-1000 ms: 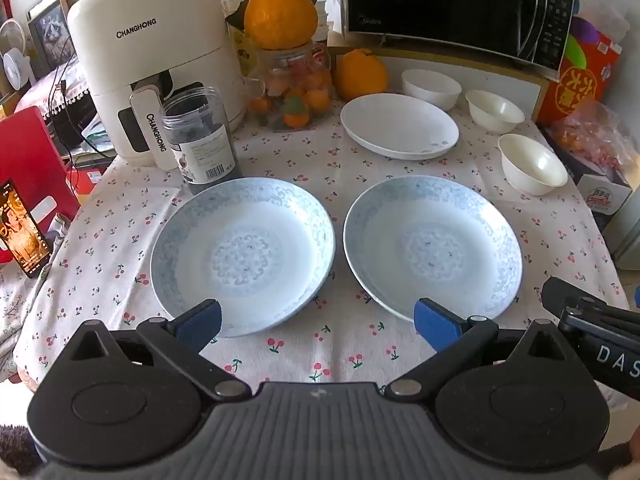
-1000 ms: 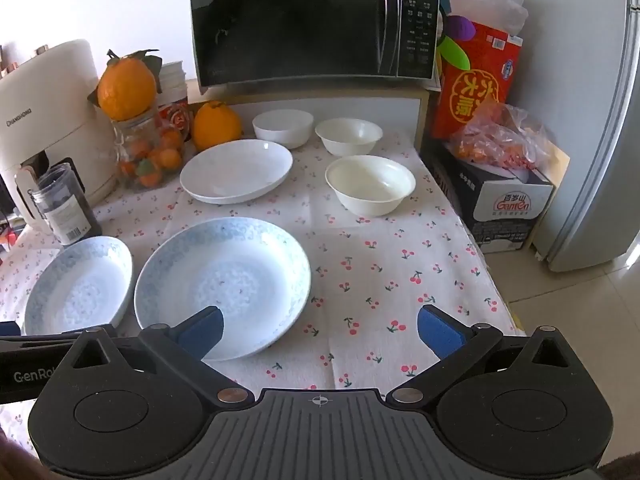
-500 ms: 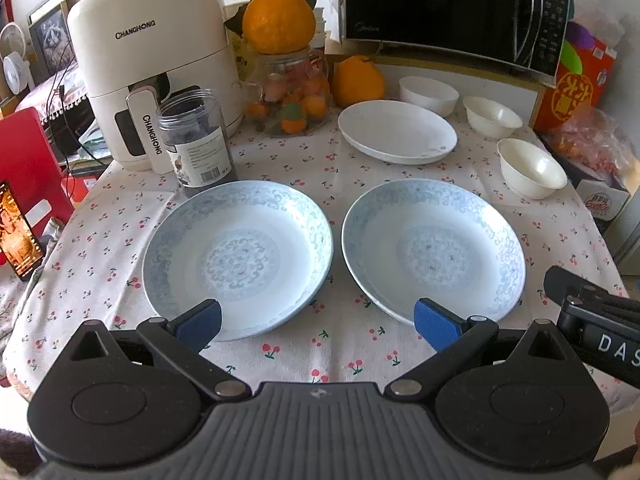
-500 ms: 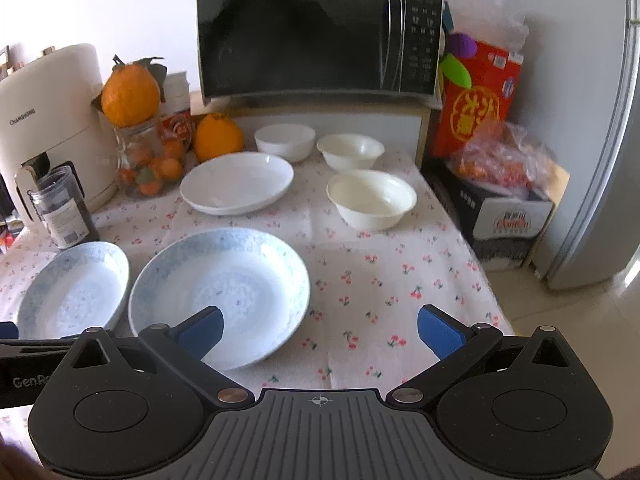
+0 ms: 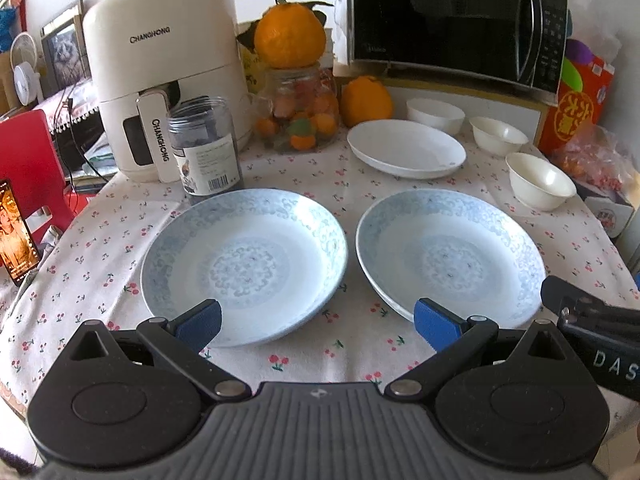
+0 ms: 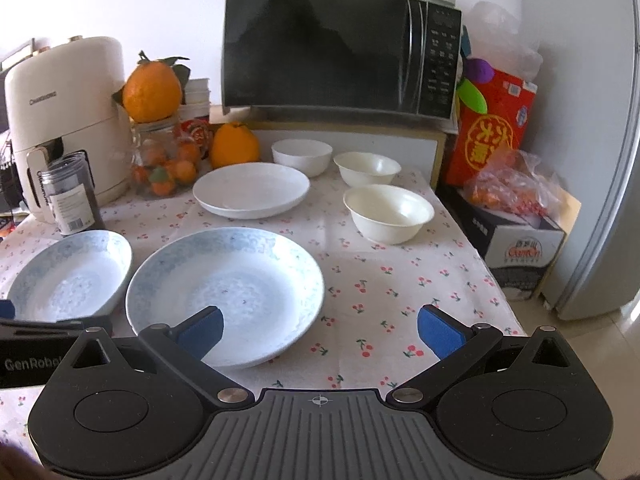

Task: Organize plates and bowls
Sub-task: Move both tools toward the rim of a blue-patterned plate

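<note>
Both grippers, left gripper [image 5: 316, 322] and right gripper [image 6: 320, 326], hover spread apart, holding nothing. Nearest the microwave [image 6: 340, 44] sits the white plate [image 6: 251, 189] beside three white bowls [image 6: 389, 212]; two blue-patterned plates [image 5: 244, 264] lie side by side farther from it.

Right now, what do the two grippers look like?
Both match: the left gripper and right gripper have matte black ribbed bodies, round side discs, silver pivot pins and blue pads. White lettering on the sides reads "GenRobo…" on the left one and "DAS…" on the right one. No cables or sleeves visible.
</note>
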Demonstrator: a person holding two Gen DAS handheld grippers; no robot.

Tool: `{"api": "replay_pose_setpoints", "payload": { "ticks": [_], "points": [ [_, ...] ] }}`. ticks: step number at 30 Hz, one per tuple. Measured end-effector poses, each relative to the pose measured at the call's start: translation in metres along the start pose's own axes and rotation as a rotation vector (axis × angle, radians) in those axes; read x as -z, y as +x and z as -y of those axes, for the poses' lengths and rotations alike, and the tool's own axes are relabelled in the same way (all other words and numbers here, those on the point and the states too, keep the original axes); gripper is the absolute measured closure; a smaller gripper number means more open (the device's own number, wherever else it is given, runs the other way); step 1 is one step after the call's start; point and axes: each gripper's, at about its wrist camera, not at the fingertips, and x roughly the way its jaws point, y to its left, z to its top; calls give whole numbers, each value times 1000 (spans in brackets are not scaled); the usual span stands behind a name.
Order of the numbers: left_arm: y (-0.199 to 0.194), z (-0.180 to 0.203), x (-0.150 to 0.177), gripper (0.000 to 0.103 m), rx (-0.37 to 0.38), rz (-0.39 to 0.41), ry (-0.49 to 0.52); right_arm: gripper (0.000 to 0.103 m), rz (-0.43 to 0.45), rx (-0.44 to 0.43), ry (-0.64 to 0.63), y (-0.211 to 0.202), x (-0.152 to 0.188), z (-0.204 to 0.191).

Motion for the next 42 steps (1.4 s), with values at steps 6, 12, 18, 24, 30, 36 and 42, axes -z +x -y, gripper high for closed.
{"api": "replay_pose_setpoints", "payload": {
  "ticks": [6,12,18,24,30,36,42],
  "points": [
    [1,-3,9,0,-10,32,10,0,6,-4,-19,1,12,-6],
    [-1,-5,12,0,-18,24,7,0,6,5,-17,-2,14,-8],
    [0,-4,12,0,-18,14,12,0,7,16,-6,-3,15,-8],
    [0,-4,13,0,-23,16,18,0,7,18,-5,-3,14,-8],
    [1,-3,12,0,-23,6,16,0,7,18,-5,-3,14,-8],
    [2,-2,12,0,-35,8,27,0,5,18,-7,-2,14,-9],
    [3,-2,12,0,-45,7,30,0,5,17,-6,-2,14,-9]
  ]
}}
